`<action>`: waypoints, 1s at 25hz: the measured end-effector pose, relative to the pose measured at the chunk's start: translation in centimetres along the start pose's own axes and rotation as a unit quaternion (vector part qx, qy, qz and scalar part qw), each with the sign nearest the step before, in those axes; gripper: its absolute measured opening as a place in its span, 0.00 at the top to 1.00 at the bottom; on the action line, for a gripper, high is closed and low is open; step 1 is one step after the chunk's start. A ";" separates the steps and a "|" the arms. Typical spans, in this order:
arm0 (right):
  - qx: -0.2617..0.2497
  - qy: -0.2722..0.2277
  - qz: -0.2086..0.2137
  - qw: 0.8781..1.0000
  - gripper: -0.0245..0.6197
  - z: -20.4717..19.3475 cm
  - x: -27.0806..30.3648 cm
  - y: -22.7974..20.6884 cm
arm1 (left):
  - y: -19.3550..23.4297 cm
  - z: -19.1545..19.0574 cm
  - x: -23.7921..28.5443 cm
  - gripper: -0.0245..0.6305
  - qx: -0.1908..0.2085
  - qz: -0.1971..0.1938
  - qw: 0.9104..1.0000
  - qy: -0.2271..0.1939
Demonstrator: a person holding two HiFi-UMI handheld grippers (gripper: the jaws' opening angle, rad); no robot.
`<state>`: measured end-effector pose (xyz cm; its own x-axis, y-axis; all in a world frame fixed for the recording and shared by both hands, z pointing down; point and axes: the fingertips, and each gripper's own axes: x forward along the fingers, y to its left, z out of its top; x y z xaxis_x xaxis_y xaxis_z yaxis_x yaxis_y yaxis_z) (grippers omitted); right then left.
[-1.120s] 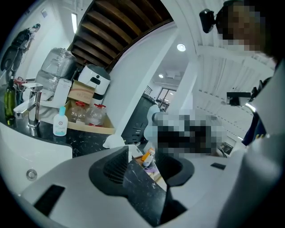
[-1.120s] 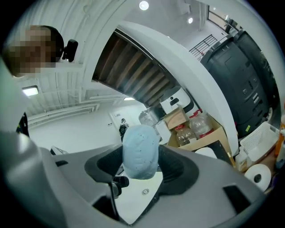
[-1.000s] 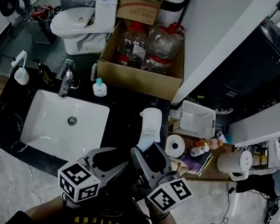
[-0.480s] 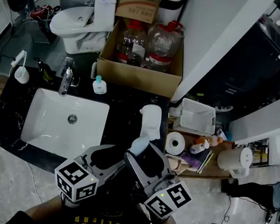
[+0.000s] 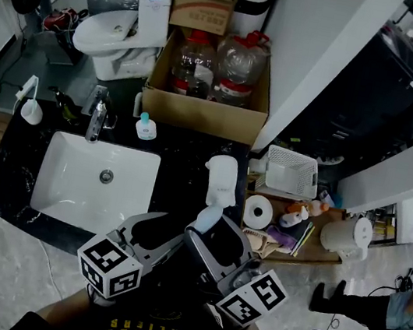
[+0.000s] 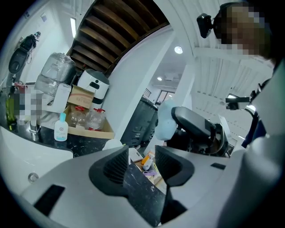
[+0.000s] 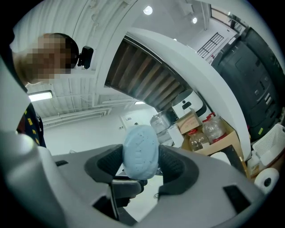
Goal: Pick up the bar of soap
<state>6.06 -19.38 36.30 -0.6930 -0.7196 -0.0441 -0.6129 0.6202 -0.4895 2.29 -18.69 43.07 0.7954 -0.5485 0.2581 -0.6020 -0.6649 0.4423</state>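
The bar of soap (image 7: 140, 151) is a pale blue oval with dark specks, standing on end between the ridged pads of my right gripper (image 7: 140, 164), which is shut on it. In the head view the soap (image 5: 207, 217) sticks out of the right gripper (image 5: 209, 230) above the black counter (image 5: 183, 164), just short of a white holder (image 5: 222, 179). My left gripper (image 5: 156, 232) hangs beside it to the left, open and empty. The left gripper view shows its jaws apart (image 6: 141, 161) and the soap (image 6: 165, 121) held up at the right.
A white sink (image 5: 69, 180) with a faucet (image 5: 97, 121) lies to the left, with a small bottle (image 5: 143, 127) behind it. A cardboard box (image 5: 204, 112) of water jugs stands at the back. A paper roll (image 5: 261, 212), basket (image 5: 290, 173) and kettle (image 5: 344, 238) sit to the right.
My right gripper has drawn back slightly from the white holder, and the soap now shows apart from it. The left gripper has barely shifted.
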 end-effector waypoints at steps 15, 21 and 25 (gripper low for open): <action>0.019 -0.002 -0.008 1.000 0.55 -0.2 0.1 -0.6 | -0.2 0.4 0.5 0.66 0.002 -0.007 1.000 0.001; 0.042 0.000 -0.003 0.999 0.55 -0.7 0.2 -0.6 | -0.1 0.4 0.6 0.66 0.004 -0.010 1.000 0.003; 0.041 0.000 0.000 0.999 0.55 -0.6 0.2 -0.5 | -0.1 0.3 0.6 0.66 0.004 -0.013 1.000 0.006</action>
<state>5.93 -19.64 37.08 -0.6931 -0.7195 -0.0441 -0.5797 0.5927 -0.5592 2.81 -19.08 42.85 0.8112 -0.5255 0.2564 -0.5819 -0.6823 0.4425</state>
